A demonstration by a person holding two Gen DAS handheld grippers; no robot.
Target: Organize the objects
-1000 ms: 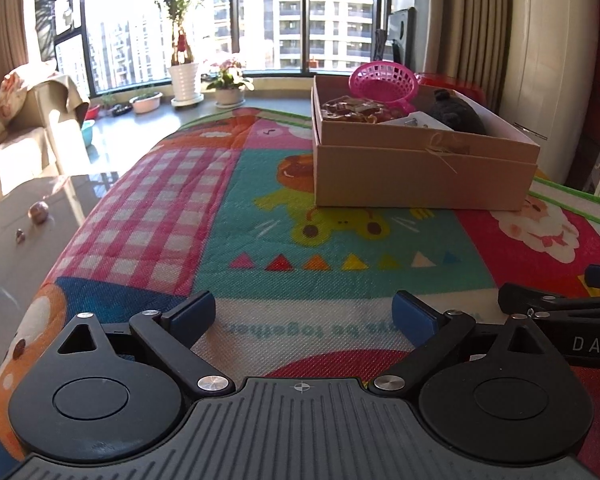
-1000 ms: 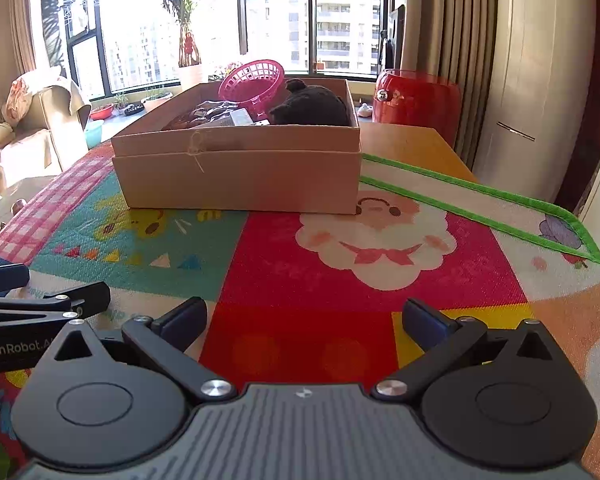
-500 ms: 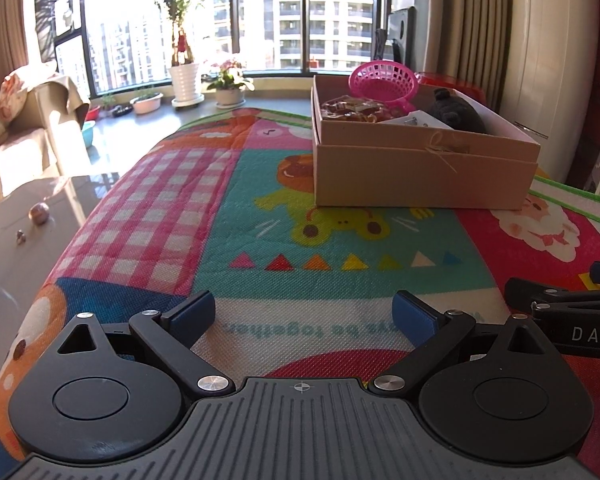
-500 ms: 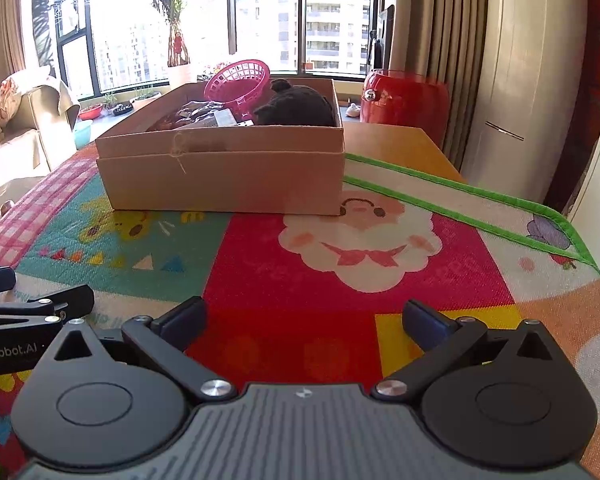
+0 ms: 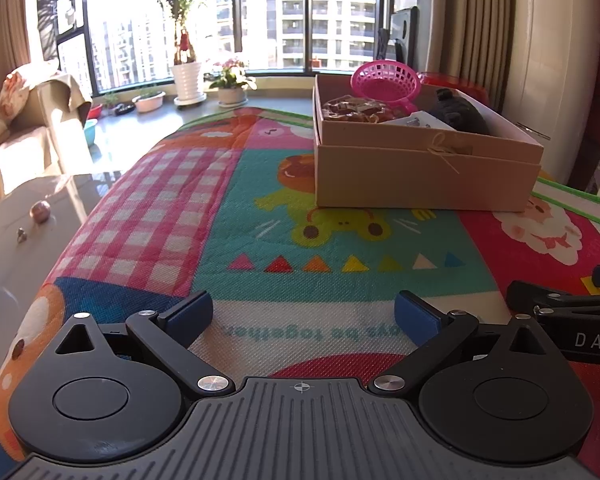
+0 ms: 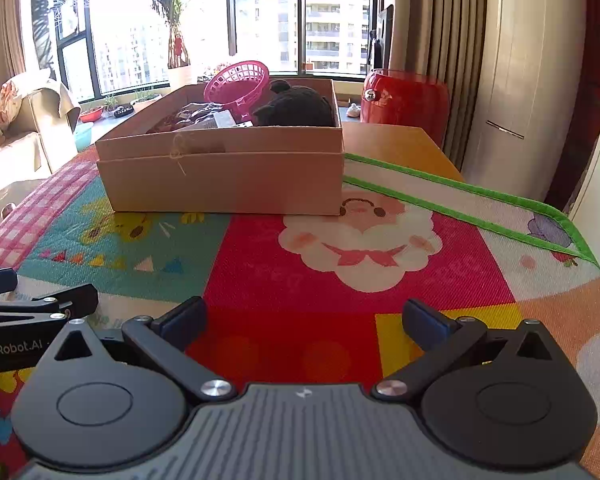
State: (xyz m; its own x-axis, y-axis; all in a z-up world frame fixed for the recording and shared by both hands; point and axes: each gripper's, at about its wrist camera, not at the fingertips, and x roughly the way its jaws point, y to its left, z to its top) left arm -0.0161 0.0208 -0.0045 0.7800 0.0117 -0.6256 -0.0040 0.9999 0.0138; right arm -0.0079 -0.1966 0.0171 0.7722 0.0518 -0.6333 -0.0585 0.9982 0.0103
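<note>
Sunlight is flooding the mat (image 5: 220,208) I'm working over. My left gripper (image 5: 304,314) is hovering near, jaws apart, empty. My right gripper (image 6: 304,320) is doing likewise. The box (image 6: 224,168) is sitting far, holding a pink basket (image 6: 238,82).

The right gripper (image 6: 304,318) has shifted rightward, so the cardboard box (image 6: 224,178) now sits further left in its view, and farther from the left gripper (image 5: 303,315).
</note>
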